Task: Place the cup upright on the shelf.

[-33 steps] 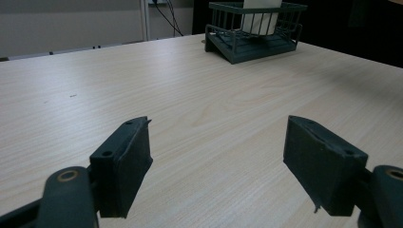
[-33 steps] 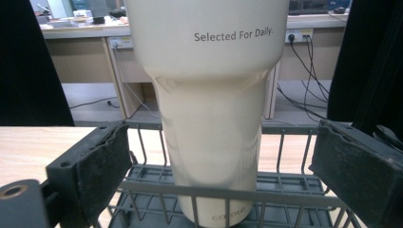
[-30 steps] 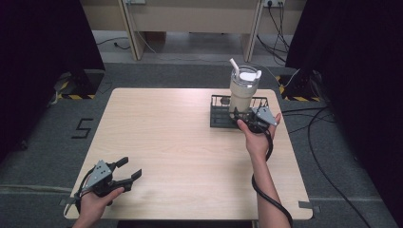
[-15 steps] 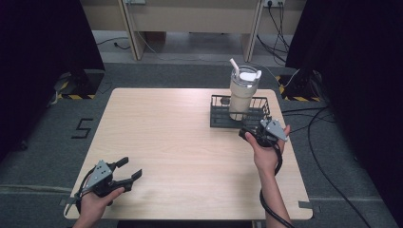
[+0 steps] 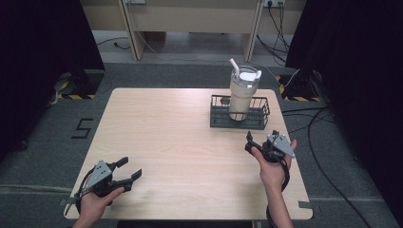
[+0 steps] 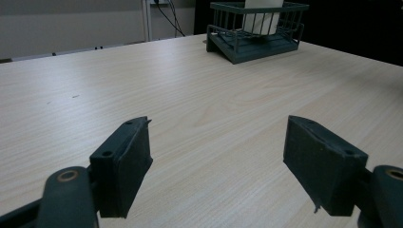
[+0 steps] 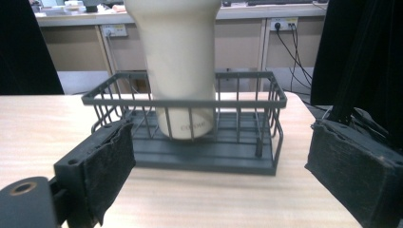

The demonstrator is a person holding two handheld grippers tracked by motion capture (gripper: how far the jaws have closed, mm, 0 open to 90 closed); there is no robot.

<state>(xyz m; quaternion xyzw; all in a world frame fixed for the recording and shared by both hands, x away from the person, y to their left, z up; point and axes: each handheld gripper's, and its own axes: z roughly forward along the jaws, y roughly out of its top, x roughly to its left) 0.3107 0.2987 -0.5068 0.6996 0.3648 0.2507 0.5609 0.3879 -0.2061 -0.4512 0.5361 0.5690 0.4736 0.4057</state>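
A cream tumbler [image 5: 241, 91] with a clear lid and a white straw stands upright in a dark wire basket [image 5: 239, 122] at the table's far right. My right gripper [image 5: 252, 142] is held open just in front of the basket, with nothing between its jaws. In the right gripper view the tumbler [image 7: 178, 61] and the basket [image 7: 190, 102] sit straight ahead of the open right gripper [image 7: 218, 161]. My left gripper [image 5: 130, 167] is open and empty at the near left corner. In the left gripper view the left gripper [image 6: 218, 142] faces the distant basket [image 6: 256, 33] across bare wood.
The light wooden table [image 5: 180, 142] has its right edge close to my right hand. Cables [image 5: 313, 118] run over the grey floor to the right. A wooden bench [image 5: 190, 19] stands beyond the far edge.
My right gripper has drawn back from the basket toward the near edge. The tumbler stays standing in the basket. The left gripper has not moved.
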